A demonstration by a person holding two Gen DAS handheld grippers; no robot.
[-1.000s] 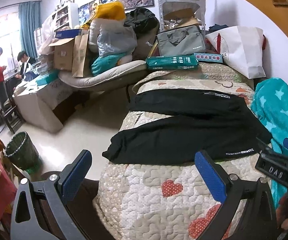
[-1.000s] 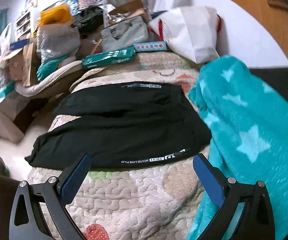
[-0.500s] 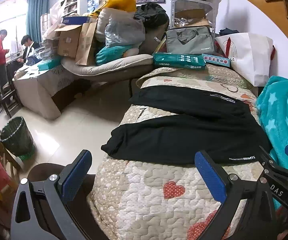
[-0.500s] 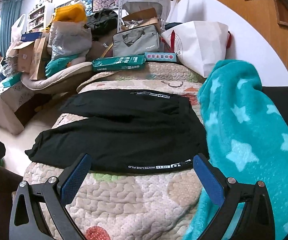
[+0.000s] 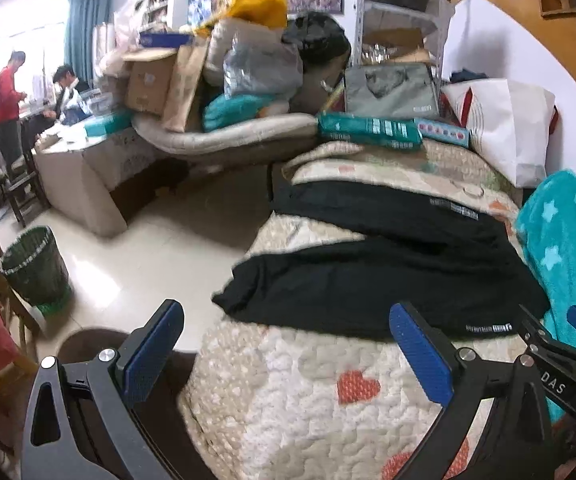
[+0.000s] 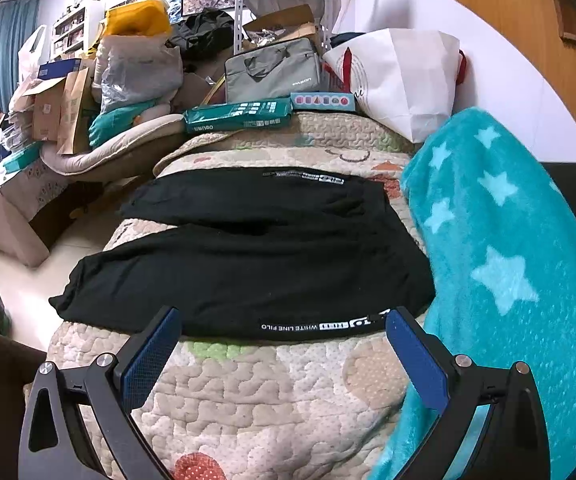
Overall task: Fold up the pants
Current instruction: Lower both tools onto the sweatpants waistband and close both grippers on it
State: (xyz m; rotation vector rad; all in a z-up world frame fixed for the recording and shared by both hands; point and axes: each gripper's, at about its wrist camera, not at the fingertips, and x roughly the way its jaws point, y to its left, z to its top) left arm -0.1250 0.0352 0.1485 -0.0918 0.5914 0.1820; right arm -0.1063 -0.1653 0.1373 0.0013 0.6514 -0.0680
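Both grippers have dropped and drawn closer to the near edge of the quilted bed cover (image 6: 247,392) since a moment ago, and the left one has swung a little to the left, so more floor shows beside the bed. The cover, cream with hearts, carries everything. Across its middle lie the black pants (image 6: 247,264), spread flat with the two legs running toward the left edge, the nearer leg's cuff hanging just over that edge. The waistband with white lettering lies along the near side. A teal star blanket (image 6: 500,264) is bunched along the right edge, touching the pants. At the far edge sit a white bag (image 6: 404,76), a grey laptop bag (image 6: 275,68) and a green box (image 6: 239,116). On the floor to the left stands a mesh waste bin (image 5: 35,268). The left gripper (image 5: 288,352) is spread wide with nothing between its blue pads, hovering above the near left corner. The right gripper (image 6: 283,352) is likewise wide apart and empty, just short of the waistband.
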